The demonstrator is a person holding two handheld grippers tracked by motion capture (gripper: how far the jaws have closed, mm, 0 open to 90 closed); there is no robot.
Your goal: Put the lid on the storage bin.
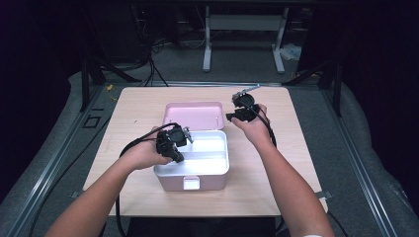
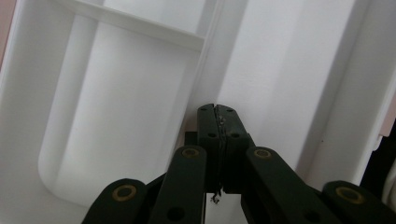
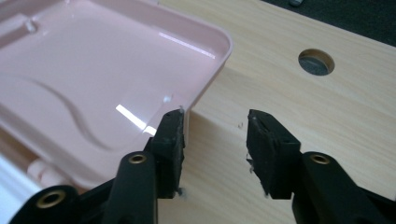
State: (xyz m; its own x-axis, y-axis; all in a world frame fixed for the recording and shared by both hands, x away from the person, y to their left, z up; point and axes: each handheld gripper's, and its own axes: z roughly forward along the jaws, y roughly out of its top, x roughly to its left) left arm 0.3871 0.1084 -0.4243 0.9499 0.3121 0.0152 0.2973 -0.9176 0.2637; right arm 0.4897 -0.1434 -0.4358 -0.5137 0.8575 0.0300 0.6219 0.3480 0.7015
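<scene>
Sitting mid-counter (image 1: 138, 106), the open pink box (image 1: 191, 178) has the left claw (image 2: 218, 122) pressed shut and empty over its white tray (image 2: 116, 116), the right claw (image 3: 215, 135) gaping beside its lid (image 3: 93, 74).

High view: fixed above person's side, faces forward and down, far enough to take in whole table (image 1: 138, 106) with pink box (image 1: 195, 182) at centre.
Left gripper view: very close, looks down into box's white tray (image 2: 116, 107).
Right gripper view: close, low, faces box's open lid (image 3: 93, 70) corner and bare tabletop beside it.
All three views share box.
</scene>
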